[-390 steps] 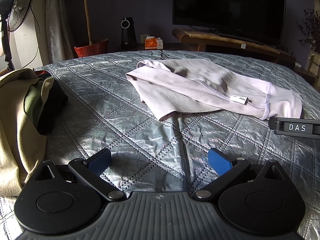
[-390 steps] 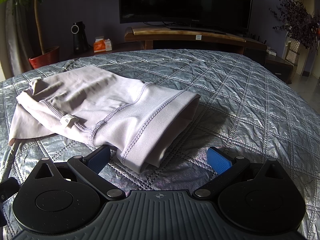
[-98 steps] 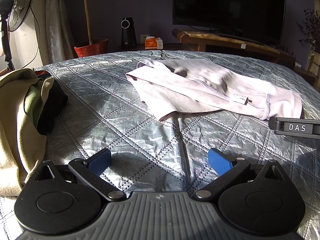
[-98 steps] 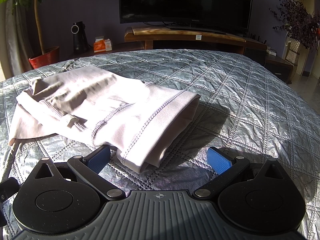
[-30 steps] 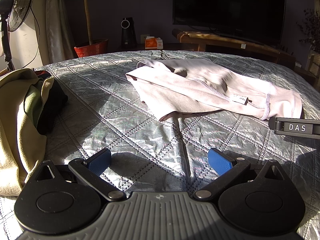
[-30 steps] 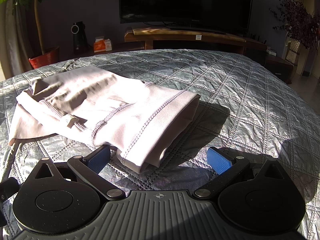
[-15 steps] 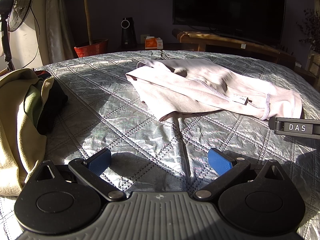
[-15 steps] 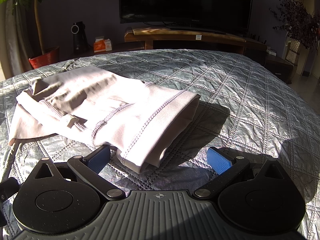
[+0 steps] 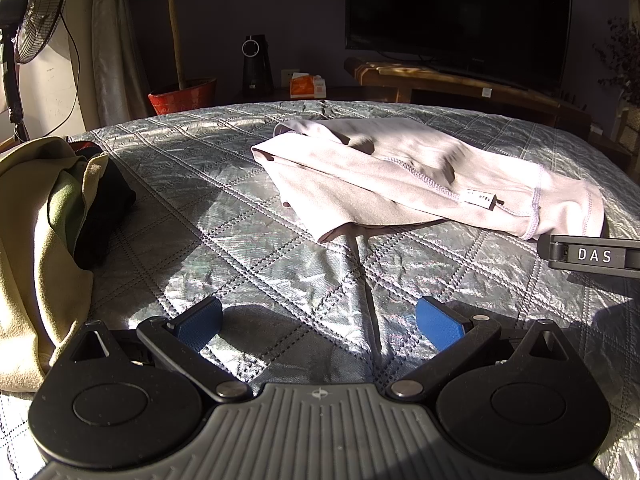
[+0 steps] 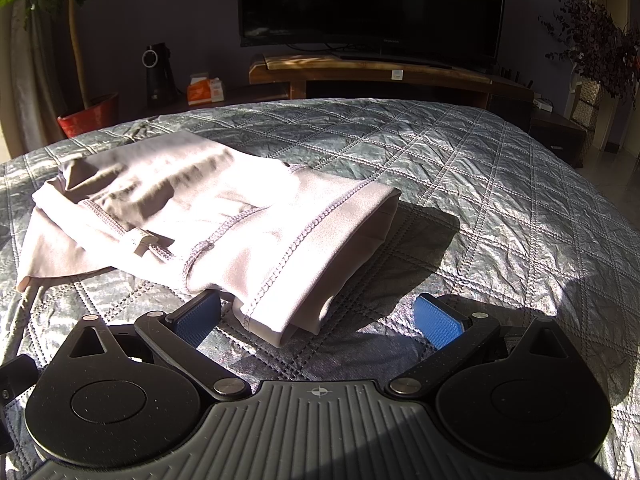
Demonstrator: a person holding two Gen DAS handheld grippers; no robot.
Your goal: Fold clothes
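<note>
The pale grey-pink garment [image 9: 424,178] lies folded over on the quilted silver bedspread [image 9: 240,248], in the upper middle of my left view and the left middle of my right view. It has stitched seams, a small white tag on one edge, and a wide hemmed end that gapes open toward my right gripper [image 10: 320,316].

My left gripper [image 9: 318,320] is spread wide with nothing between its 2 blue pads, low over bare quilt, well short of the garment. My right gripper is spread just as wide and grips nothing; the hemmed end lies between its pads, close beside the left pad [image 10: 199,317].

Only the left view shows the pile of clothes [image 9: 44,240] at the left edge, tan, green and black, the standing fan [image 9: 38,12] in the upper left corner, and part of my right gripper, marked DAS, at the right edge. Only the right view shows the dried purple plant [image 10: 596,44] in the upper right.

I count 1 garment laid out, 1 pile, 1 television [image 10: 372,4], 1 red plant pot [image 9: 182,96].
</note>
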